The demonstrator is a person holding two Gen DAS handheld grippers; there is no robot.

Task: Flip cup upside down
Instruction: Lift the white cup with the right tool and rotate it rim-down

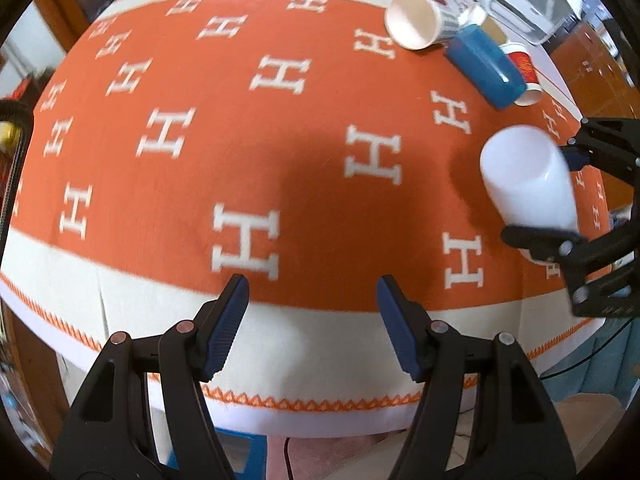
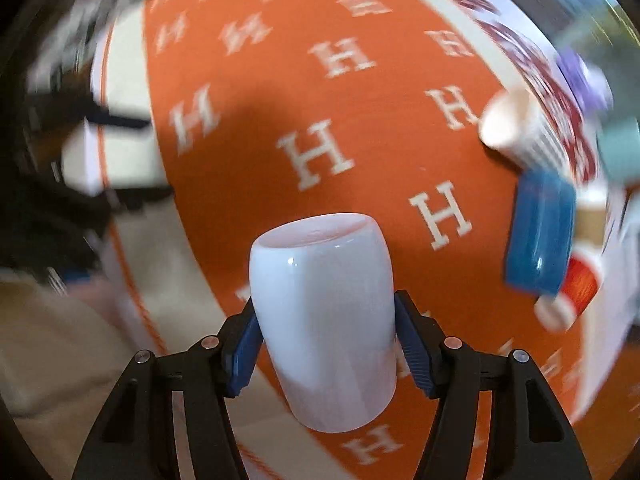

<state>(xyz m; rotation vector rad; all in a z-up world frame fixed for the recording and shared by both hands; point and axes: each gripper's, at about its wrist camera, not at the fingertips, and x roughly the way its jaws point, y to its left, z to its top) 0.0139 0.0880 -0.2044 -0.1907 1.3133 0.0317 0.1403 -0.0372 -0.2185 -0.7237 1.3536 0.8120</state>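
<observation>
**Currently: white cup clamped in right gripper, off the bench**

Right gripper (image 2: 324, 350): jaws closed on the white cup (image 2: 324, 320), blue pads pressed against opposite sides of its lower body. Cup sits between the fingers, tilted, its far flat end pointing away from the camera; which end is the mouth cannot be told. In the left wrist view the cup (image 1: 528, 176) hangs above the orange H-patterned cloth (image 1: 280, 140) covering the bench, near its right edge.

Left gripper (image 1: 314, 320): jaws wide apart, holding nothing, over the cloth's near cream border.

Background: paper cup (image 1: 416, 20) on its side, blue cup (image 1: 484, 66) lying beside it.
</observation>
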